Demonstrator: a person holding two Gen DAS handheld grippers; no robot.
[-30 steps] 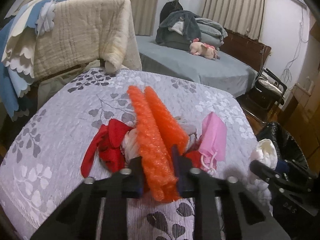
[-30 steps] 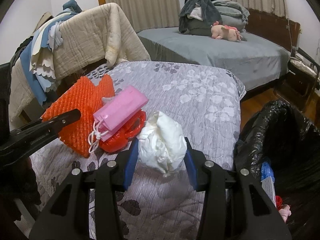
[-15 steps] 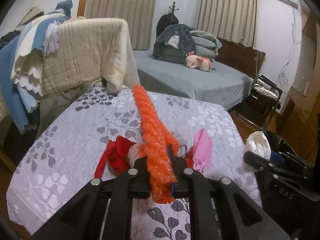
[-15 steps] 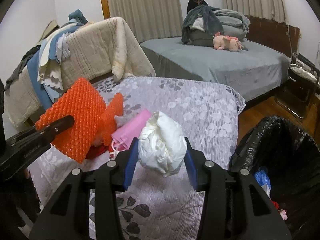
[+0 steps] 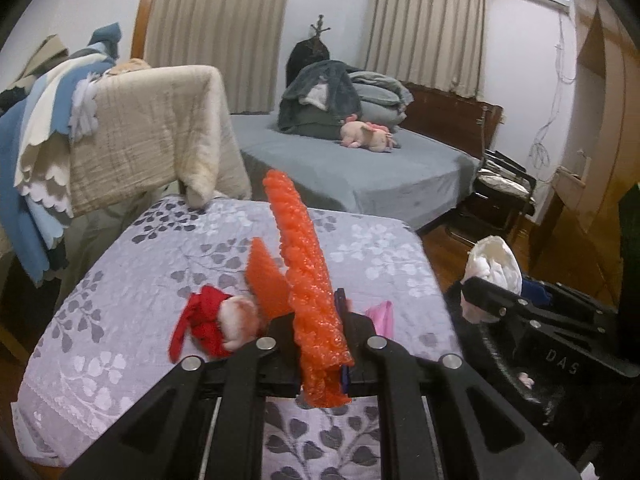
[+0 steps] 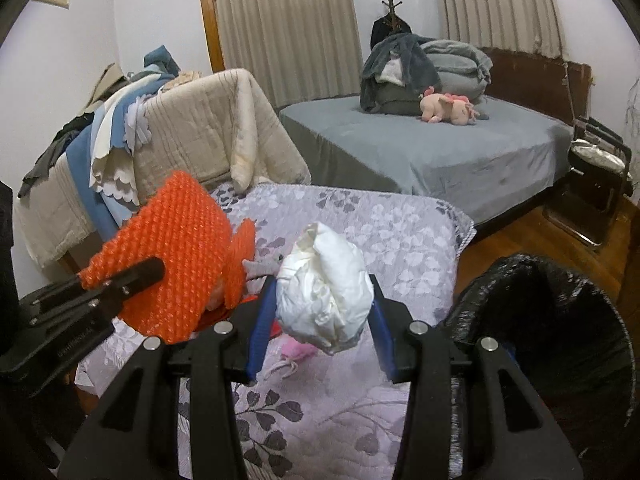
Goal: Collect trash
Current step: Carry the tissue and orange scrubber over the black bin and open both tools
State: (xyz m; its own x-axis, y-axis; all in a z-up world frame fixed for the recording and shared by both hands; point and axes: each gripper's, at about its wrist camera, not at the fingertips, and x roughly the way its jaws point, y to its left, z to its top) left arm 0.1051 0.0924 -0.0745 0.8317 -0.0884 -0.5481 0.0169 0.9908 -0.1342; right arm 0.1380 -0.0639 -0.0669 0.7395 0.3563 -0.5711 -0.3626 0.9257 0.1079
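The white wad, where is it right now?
The white wad is clamped in the right gripper, held above the quilt, left of the black bin bag.

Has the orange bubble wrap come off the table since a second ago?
Yes. The orange bubble wrap, clamped in the left gripper, has risen: its tip now overlaps the grey bed, above the floral tablecloth.
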